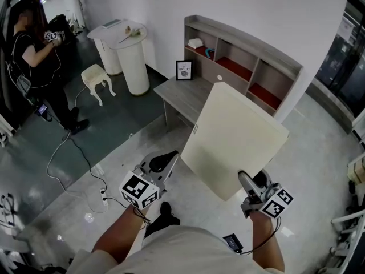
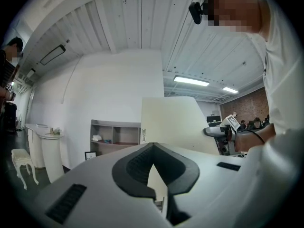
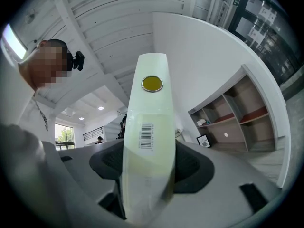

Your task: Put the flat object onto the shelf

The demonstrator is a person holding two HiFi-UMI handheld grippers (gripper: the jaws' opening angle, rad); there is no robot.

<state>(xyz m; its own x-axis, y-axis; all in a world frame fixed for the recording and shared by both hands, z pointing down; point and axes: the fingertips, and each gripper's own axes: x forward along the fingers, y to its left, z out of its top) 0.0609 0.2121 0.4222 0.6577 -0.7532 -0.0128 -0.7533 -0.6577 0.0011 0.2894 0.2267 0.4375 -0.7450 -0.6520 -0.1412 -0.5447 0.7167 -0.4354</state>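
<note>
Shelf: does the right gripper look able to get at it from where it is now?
Probably not yet. The shelf stands against the wall beyond the grey table, well ahead of the right gripper, which is clamped on the cream board along with the left gripper.

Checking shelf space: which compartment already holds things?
The leftmost compartment of the shelf in the head view: a white item and something blue inside; the others show only red liners.

Cream flat object (image 1: pixel 234 138), grey shelf (image 1: pixel 245 39), seemingly red inside
</note>
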